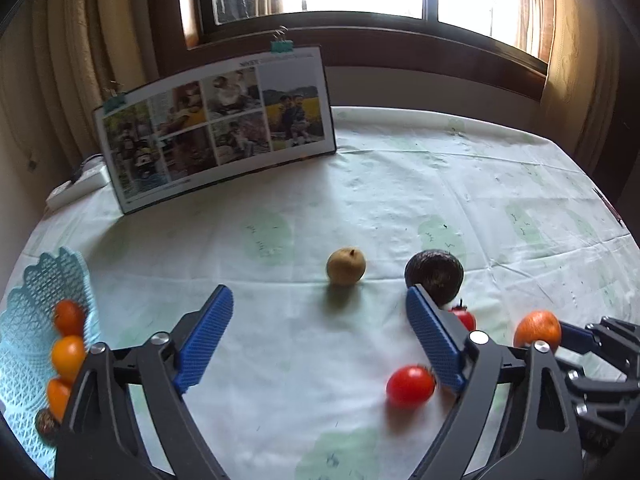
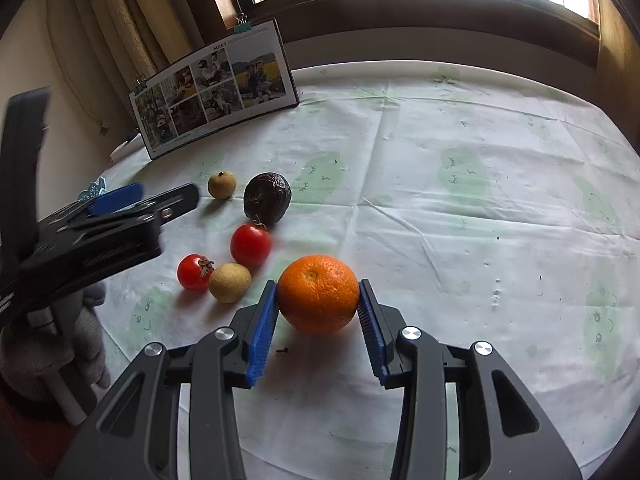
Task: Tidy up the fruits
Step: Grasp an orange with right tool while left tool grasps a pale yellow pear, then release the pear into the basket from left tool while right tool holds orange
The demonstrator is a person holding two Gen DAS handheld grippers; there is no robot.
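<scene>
My right gripper [image 2: 318,287] is shut on an orange [image 2: 318,294], blue pads pressed on both its sides, low over the table. Left of it lie two red tomatoes [image 2: 251,245] [image 2: 193,272], a tan longan [image 2: 230,282], a dark wrinkled fruit [image 2: 267,199] and a second longan [image 2: 221,185]. My left gripper [image 1: 320,336] stands open and empty above the cloth. A tomato [image 1: 411,385] lies by its right finger, with the dark fruit [image 1: 434,276] and a longan [image 1: 346,265] ahead. A teal mesh basket [image 1: 24,320] at far left holds small orange fruits [image 1: 69,316].
A photo board [image 1: 216,128] with binder clips stands at the back left of the white-green tablecloth [image 1: 400,200]. A white power strip [image 1: 76,188] lies behind it. Curtains and a window sill border the far side. The cloth's right half [image 2: 500,200] is bare.
</scene>
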